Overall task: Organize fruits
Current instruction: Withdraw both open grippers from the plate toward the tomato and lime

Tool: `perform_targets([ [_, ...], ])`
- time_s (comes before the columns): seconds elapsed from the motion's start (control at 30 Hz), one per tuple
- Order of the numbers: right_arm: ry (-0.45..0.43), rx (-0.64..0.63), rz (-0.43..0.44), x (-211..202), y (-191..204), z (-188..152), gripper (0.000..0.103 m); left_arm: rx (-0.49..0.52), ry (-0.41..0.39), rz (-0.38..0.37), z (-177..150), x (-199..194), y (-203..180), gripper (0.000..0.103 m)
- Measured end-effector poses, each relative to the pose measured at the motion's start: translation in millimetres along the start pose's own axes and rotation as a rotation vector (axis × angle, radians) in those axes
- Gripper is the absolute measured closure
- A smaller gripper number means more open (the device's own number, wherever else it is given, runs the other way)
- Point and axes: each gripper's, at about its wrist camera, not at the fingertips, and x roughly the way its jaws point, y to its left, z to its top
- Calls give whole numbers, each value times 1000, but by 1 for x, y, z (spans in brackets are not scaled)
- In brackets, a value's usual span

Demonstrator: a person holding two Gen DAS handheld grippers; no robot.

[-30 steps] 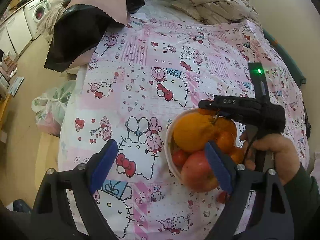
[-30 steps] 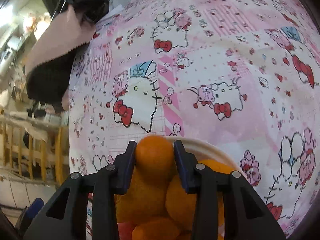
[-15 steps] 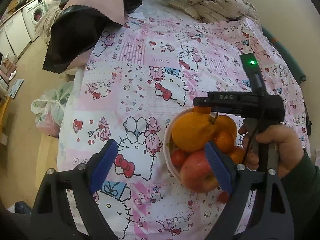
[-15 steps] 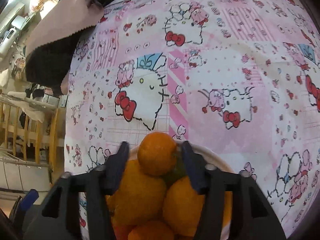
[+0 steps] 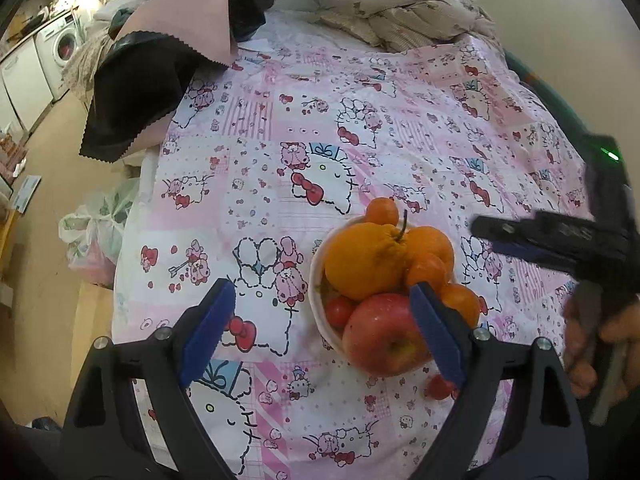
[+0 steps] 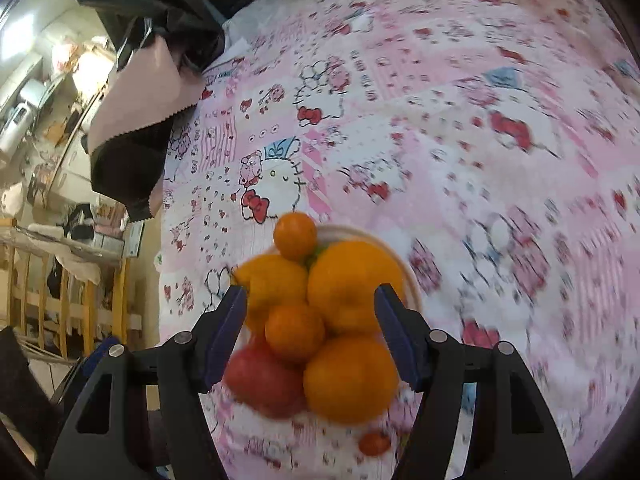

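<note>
A white bowl (image 5: 316, 280) on the pink patterned cloth is heaped with oranges, a red apple (image 5: 380, 334) and a small tomato (image 5: 338, 311). A small mandarin (image 5: 382, 211) sits on the far rim of the pile; it also shows in the right wrist view (image 6: 295, 235). A loose cherry tomato (image 5: 438, 387) lies on the cloth beside the bowl. My left gripper (image 5: 320, 334) is open and empty, just in front of the bowl. My right gripper (image 6: 311, 336) is open and empty above the pile, pulled back to the right of the bowl (image 6: 408, 276).
The pink Hello Kitty cloth (image 5: 280, 168) covers the table. A black and pink cloth (image 5: 140, 80) hangs off the far left corner, and a crumpled beige cloth (image 5: 400, 12) lies at the back. A plastic bag (image 5: 96, 232) sits on the floor to the left.
My right gripper opened, left the small mandarin on top of the pile and drew back to the right. My left gripper stayed open and almost still.
</note>
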Motion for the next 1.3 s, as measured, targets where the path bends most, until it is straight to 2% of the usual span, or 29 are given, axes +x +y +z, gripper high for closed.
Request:
perform_targets([
  [0.3,-84,64,-38,-60,-27,-66,34,69,-28,11,-17,-2,-15,16],
  [0.53,-79,160,-37,-66,-58,-108,33,126,1,0,-36,3,-32,16],
  [0.7,-90,181,-54,-70,-68,-130,33,149,21,-6,-50,9,-41,16],
  [1.07,-75,347,-27,-62,-94,-147,33,171,83,-5,-66,31,-54,17],
  [1.17,-97,373,-27,-66,-99,-145,33,163,112,-9,-71,38,-59,24],
  [1.3,-119,431,-21,-70,-110,-144,33,195,182,-44,-87,55,-84,32],
])
